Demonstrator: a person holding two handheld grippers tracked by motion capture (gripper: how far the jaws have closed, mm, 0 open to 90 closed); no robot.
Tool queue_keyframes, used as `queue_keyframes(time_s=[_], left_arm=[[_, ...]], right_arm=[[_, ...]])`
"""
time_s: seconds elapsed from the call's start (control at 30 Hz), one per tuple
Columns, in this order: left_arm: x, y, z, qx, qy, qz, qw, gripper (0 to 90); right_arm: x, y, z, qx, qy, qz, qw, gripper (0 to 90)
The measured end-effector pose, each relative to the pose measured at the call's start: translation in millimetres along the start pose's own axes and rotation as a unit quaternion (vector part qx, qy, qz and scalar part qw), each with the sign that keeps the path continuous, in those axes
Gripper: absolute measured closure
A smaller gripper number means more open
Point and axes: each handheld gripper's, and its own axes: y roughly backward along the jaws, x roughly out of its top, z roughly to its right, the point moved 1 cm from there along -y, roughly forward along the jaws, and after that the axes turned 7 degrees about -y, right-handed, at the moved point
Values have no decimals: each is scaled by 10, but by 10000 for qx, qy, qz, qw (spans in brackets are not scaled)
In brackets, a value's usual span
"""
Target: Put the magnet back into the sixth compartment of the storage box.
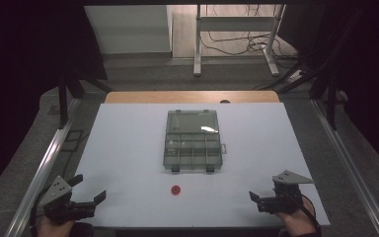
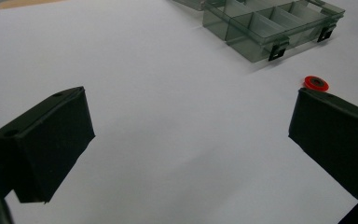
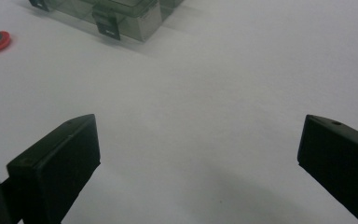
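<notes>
The small ring [image 1: 176, 190] on the table is bright red with a dark centre (in the left gripper view [image 2: 316, 83] the rim leans toward orange-red). The compartment box [image 1: 192, 140] is smoky grey-green translucent plastic, its dividers the same tint, with black latches [image 2: 278, 49] on the front edge. The table top [image 1: 128, 148] is plain white with no pattern, and a strip of light wood [image 1: 187, 97] shows along its far edge. The left gripper [image 1: 90, 190] and the right gripper [image 1: 259, 195] are matte black, each carrying a pale grey three-cornered plate [image 1: 56, 190]. The floor around the table is dull grey.
</notes>
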Motion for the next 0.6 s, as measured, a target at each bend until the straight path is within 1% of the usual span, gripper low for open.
queue_keyframes(time_s=[0.17, 0.23, 0.27, 0.4, 0.6], left_arm=[[1, -1, 3, -3, -16, -3, 10000, 5], [1, -1, 3, -5, -18, -4, 10000, 5], [0, -1, 2, -6, -13, -3, 10000, 4], [-1, -2, 0, -9, -3, -2, 10000, 5], [0, -5, 0, -18, -4, -14, 10000, 5]], right_arm=[[48, -36, -40, 73, 148, -50, 9999, 0], [61, -51, -51, 130, 186, -76, 9997, 0], [70, -64, -58, 172, 203, -130, 9996, 0], [85, -90, -69, 241, 245, -205, 9992, 0], [130, -117, -90, 254, 306, -231, 9989, 0]])
